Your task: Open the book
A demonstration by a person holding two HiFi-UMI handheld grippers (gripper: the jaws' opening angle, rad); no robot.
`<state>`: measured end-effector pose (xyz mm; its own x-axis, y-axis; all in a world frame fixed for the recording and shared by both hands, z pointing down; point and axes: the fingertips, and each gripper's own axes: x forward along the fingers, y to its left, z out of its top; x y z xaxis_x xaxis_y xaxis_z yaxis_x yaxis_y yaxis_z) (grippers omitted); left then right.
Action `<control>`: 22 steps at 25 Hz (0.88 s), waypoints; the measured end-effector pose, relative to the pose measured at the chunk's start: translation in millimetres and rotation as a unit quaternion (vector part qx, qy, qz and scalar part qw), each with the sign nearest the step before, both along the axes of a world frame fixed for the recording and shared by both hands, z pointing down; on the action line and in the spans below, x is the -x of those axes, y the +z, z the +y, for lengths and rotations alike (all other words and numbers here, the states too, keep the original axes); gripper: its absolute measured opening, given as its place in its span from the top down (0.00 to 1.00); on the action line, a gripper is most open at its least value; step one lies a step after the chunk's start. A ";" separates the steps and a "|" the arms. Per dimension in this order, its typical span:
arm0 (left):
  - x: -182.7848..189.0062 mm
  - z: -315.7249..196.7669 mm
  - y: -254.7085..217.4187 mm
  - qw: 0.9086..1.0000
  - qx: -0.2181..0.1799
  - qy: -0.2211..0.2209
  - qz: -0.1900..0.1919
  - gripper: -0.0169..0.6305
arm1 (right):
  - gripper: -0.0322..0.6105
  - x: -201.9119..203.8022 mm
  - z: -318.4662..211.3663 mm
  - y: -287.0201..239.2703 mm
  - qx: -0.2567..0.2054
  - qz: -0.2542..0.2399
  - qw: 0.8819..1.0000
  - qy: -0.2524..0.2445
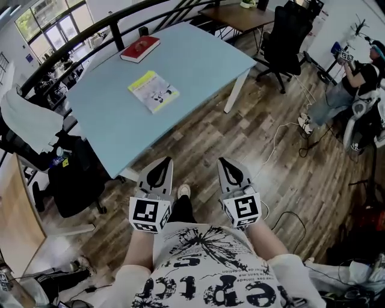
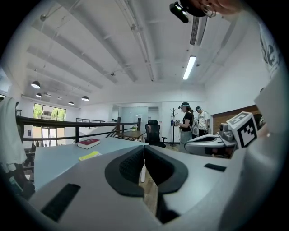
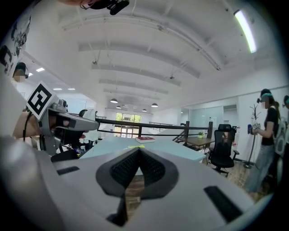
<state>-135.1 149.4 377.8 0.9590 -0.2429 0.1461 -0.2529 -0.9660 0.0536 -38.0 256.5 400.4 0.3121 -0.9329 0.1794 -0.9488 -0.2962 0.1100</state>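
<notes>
A thin yellow-and-white book (image 1: 153,91) lies closed near the middle of the light blue table (image 1: 198,66). A closed red book (image 1: 139,49) rests at the table's far edge. Both grippers hover side by side over the wooden floor, short of the table's near corner and apart from the books. My left gripper (image 1: 162,161) is shut and empty, and so is my right gripper (image 1: 224,161). In the left gripper view the jaws (image 2: 143,147) meet, with the red book (image 2: 88,143) and yellow book (image 2: 90,156) far ahead. The right gripper view shows shut jaws (image 3: 138,151) and the red book (image 3: 145,140) beyond.
A black office chair (image 1: 287,36) and a brown desk (image 1: 237,15) stand past the table's right end. A person (image 1: 361,78) sits at far right, with cables (image 1: 283,135) on the floor. A black railing (image 1: 90,42) runs behind the table; a dark chair (image 1: 75,177) stands at left.
</notes>
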 end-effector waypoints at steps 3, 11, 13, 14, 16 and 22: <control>-35.0 -48.1 -5.5 1.000 -0.001 0.005 0.003 0.94 | 0.93 -37.0 -45.1 -7.0 -0.003 0.005 1.000 0.012; -109.9 -169.4 -8.3 1.000 -0.012 0.004 -0.001 0.94 | 0.93 -117.3 -163.4 -6.8 -0.002 0.017 1.000 0.015; -121.7 -191.5 -6.3 1.000 -0.012 -0.001 -0.005 0.94 | 0.93 -130.8 -186.3 -2.8 -0.001 0.014 1.000 0.011; -127.3 -200.2 -5.1 1.000 -0.011 -0.004 -0.006 0.94 | 0.93 -137.3 -195.9 -1.1 0.000 0.012 1.000 0.008; -136.4 -213.3 -1.7 1.000 -0.008 -0.009 -0.010 0.94 | 0.93 -149.4 -213.1 2.4 0.003 0.007 1.000 0.001; -155.0 -250.3 8.7 0.999 -0.005 -0.042 -0.010 0.94 | 0.93 -182.6 -262.2 20.8 0.013 -0.002 0.999 -0.031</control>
<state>19.9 -100.9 386.5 0.9321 -0.3235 0.1628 -0.3336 -0.9419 0.0386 144.6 -5.6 421.1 0.2530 -0.9455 0.2049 -0.9656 -0.2337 0.1138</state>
